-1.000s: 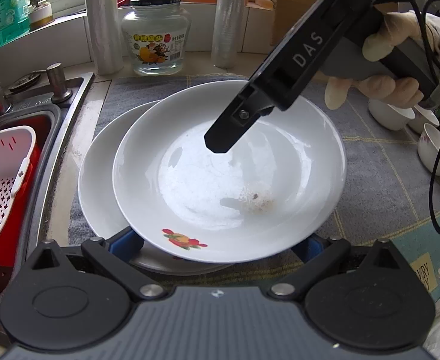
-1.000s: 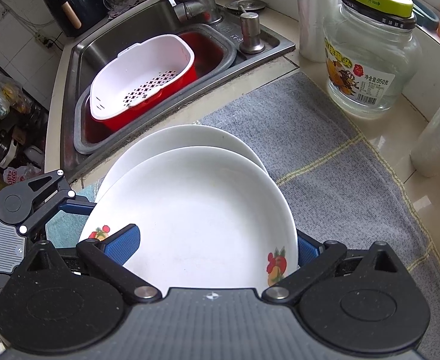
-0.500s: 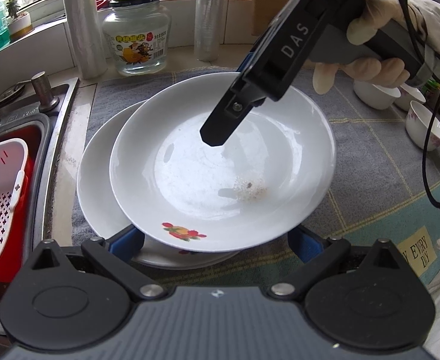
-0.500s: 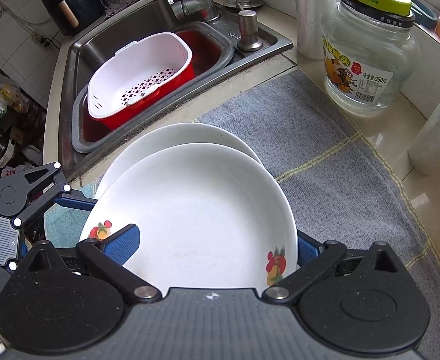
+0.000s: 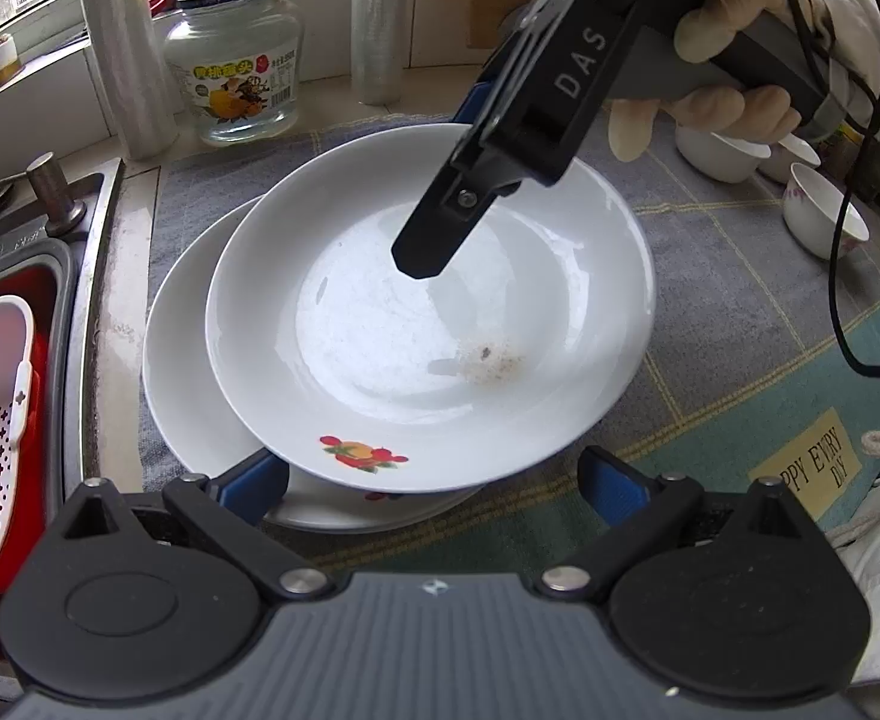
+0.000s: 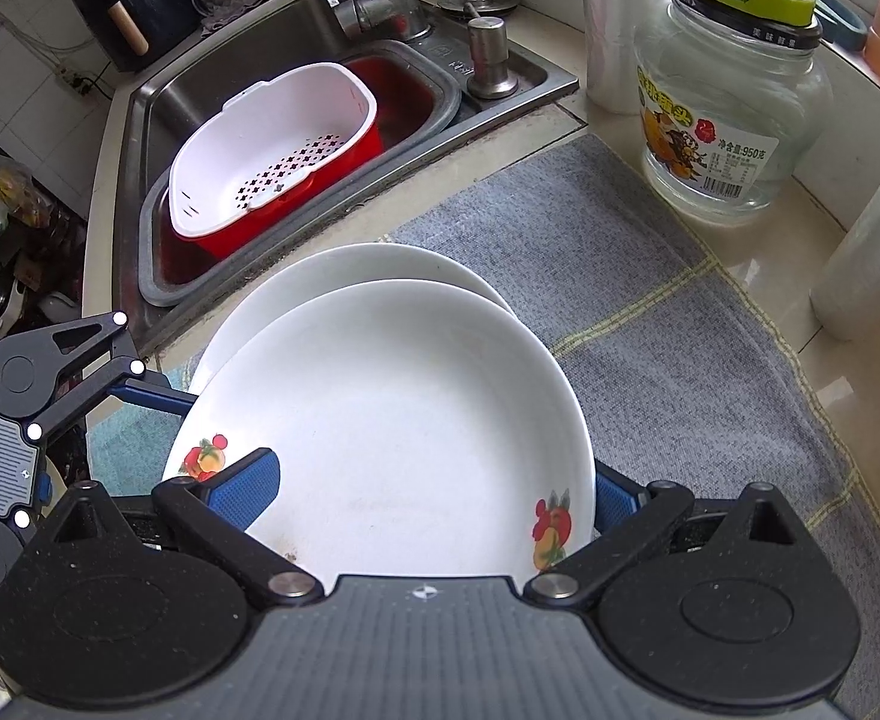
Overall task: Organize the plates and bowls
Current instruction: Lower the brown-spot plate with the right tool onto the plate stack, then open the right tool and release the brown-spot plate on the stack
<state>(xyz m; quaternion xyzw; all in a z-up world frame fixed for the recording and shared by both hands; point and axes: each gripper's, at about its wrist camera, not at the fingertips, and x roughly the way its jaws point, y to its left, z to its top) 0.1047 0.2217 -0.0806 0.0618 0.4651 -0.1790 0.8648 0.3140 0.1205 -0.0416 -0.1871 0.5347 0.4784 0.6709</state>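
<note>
**Two open claws flank the upper plate from opposite sides**

Nearest, the left gripper (image 5: 434,480) is spread wide, gripping nothing, with one pad tucked at the near rim of the upper plate (image 5: 428,324). That plate lies straight ahead of it, resting off-centre on the lower plate (image 5: 188,360) and overhanging away from the sink, on the grey mat (image 5: 739,300). Opposite, the right gripper (image 6: 428,486) is also released, straddling the far rim with one finger over the well and one outside; it looks better placed to pinch. The small bowls (image 5: 823,210) wait beyond. Against a second ago, the stack's offset is unchanged, both views have shifted only slightly, and neither claw has closed.
</note>
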